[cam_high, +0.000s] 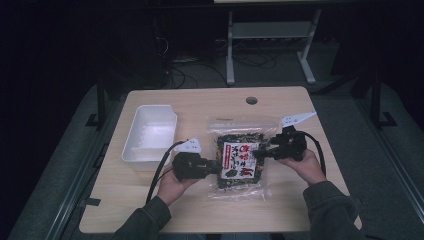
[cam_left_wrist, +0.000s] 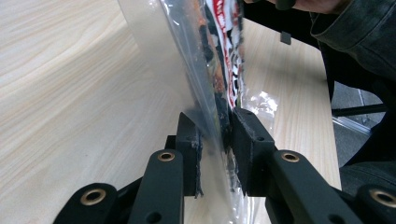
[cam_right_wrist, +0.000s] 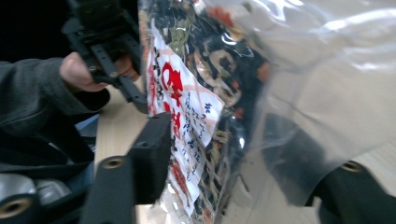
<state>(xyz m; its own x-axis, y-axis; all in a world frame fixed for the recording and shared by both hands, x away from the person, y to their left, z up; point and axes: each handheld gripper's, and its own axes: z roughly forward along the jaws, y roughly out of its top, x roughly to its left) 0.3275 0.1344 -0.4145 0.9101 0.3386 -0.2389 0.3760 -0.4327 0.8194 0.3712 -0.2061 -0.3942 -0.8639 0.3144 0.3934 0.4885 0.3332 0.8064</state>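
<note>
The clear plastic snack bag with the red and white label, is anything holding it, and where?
Yes. Both tongs pinch the clear plastic snack bag: the left tongs clamp its left edge, and the right tongs grip its right edge beside the label.

dark room | grey floor (cam_high: 350, 85) (cables) | wooden table (cam_high: 200, 102)

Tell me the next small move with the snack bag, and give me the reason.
Probably lift the snack bag and carry it left toward the white bin. The left gripper has its jaws closed on the bag's edge, and the right gripper straddles the opposite edge, though its far jaw is blurred behind the plastic. The bin sits open just left of the bag.
</note>
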